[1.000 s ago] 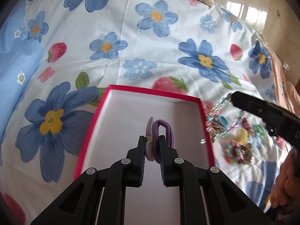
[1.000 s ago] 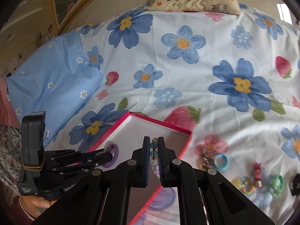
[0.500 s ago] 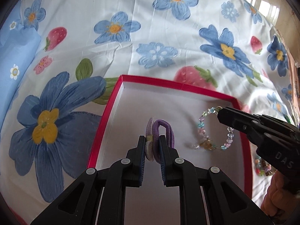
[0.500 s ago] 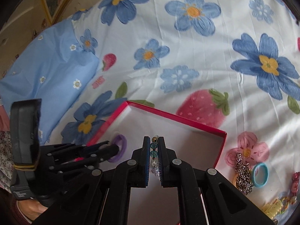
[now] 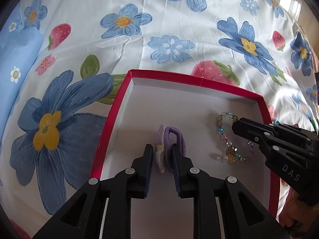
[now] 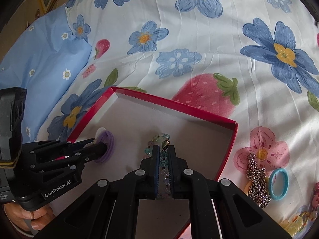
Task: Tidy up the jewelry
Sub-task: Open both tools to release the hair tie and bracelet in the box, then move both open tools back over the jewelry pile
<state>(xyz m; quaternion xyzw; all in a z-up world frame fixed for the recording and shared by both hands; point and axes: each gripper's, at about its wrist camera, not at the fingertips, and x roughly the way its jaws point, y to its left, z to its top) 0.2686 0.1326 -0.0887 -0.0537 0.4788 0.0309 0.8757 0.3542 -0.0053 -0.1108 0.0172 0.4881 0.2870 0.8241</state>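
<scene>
Both hand-held grippers now sit low inside red-rimmed cardboard box [image 5: 229,88]: left hand-held gripper [image 5: 162,157] opening, releasing purple fabric hair ties [image 5: 175,139]; right hand-held gripper [image 6: 163,160] clamped on pastel beaded bracelet [image 5: 225,137].

I see a white bedsheet [image 5: 179,16] printed with blue flowers and red strawberries covering the work surface. A light-blue pillow [image 6: 43,63] with small white daisies lies at the left edge, touching the sheet.

The yellow trinket [image 6: 295,224] is cut off at the frame's edge, and the beaded bracelet [image 5: 224,137] is partly hidden behind the right hand-held gripper [image 5: 236,124].
</scene>
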